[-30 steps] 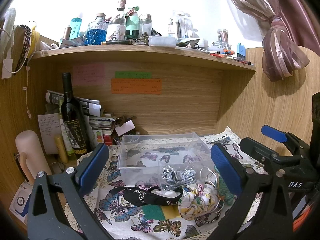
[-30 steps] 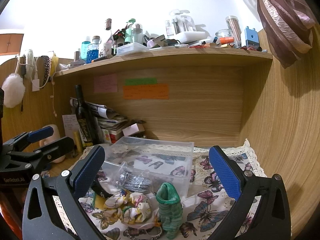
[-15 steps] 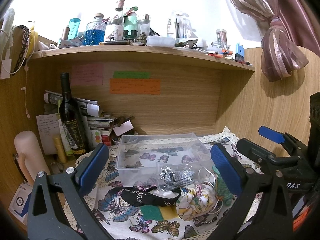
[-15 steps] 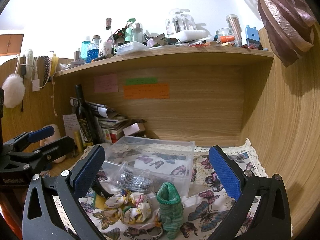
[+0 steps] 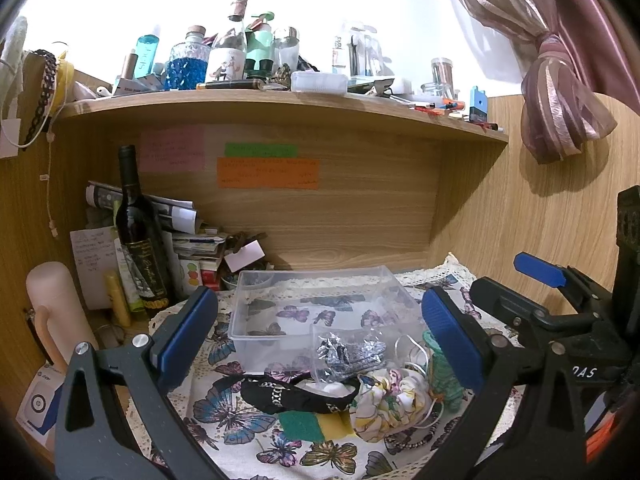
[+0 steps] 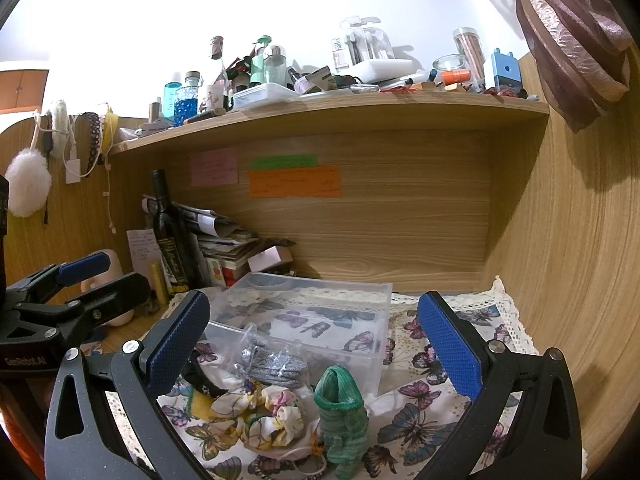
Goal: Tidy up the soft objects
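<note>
A pile of soft things lies on the butterfly cloth (image 5: pixel 228 408) in front of an empty clear plastic box (image 5: pixel 320 304): a black headband (image 5: pixel 296 394), a floral scrunchie (image 5: pixel 390 400), a green knitted piece (image 6: pixel 342 412), a green-and-yellow sponge (image 5: pixel 316 426) and a clear bag of silver items (image 5: pixel 348 354). My left gripper (image 5: pixel 320 332) is open and empty, held above the pile. My right gripper (image 6: pixel 314 340) is open and empty, above the scrunchie (image 6: pixel 260 414) and the box (image 6: pixel 316 316).
A wine bottle (image 5: pixel 138 236), stacked papers (image 5: pixel 188 240) and a pink bottle (image 5: pixel 54 304) stand at the back left. A cluttered shelf (image 5: pixel 280 100) runs overhead. A wooden wall (image 6: pixel 580 280) closes the right side.
Both grippers have shifted only slightly; the scene sits a little lower in the left wrist view. Nothing was taken hold of or moved.
</note>
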### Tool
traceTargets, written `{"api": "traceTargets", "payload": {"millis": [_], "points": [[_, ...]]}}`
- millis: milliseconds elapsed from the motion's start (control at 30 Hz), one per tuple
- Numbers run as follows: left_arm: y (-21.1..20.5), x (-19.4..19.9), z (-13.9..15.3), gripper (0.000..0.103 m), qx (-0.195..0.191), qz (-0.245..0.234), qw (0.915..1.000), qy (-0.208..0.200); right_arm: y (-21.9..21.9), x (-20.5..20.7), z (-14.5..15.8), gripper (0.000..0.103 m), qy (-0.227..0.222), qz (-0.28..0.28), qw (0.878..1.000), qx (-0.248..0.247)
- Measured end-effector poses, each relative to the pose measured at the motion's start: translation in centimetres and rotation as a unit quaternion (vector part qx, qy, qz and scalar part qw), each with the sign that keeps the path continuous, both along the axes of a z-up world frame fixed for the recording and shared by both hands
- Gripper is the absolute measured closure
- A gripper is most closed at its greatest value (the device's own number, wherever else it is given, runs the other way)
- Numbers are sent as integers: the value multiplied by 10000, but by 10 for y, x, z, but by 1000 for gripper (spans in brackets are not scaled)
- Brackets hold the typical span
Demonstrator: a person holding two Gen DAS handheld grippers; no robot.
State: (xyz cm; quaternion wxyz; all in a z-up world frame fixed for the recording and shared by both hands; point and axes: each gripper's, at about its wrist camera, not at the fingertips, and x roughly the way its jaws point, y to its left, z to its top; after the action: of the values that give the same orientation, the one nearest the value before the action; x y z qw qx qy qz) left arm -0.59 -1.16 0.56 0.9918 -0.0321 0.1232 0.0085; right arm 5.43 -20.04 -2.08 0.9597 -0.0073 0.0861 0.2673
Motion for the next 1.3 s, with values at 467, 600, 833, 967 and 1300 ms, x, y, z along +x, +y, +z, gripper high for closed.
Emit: {"api": "traceTargets", "payload": {"millis": [467,600,833,967,1300], "points": [[-17,57,-41,0,-130,-493,9933,1035,-20,28,-36,0,826,-65,9966,-46],[-18,83,-60,0,-249,-327,9887,1441,-20,40,-57,6,1190,-44,9926,-228],[-19,119,-92,0,-353,-261,9770,2085,-17,59,-79,27,1687,226,9847,-360],[-22,129,-102,26,-315,-359,9719,2304,-14,66,-88,57,1934,386,9795,-405],[-28,122,-100,66,-257,-590,9725,2237,-26,62,-75,72,1834,371,9819,-275]]}}
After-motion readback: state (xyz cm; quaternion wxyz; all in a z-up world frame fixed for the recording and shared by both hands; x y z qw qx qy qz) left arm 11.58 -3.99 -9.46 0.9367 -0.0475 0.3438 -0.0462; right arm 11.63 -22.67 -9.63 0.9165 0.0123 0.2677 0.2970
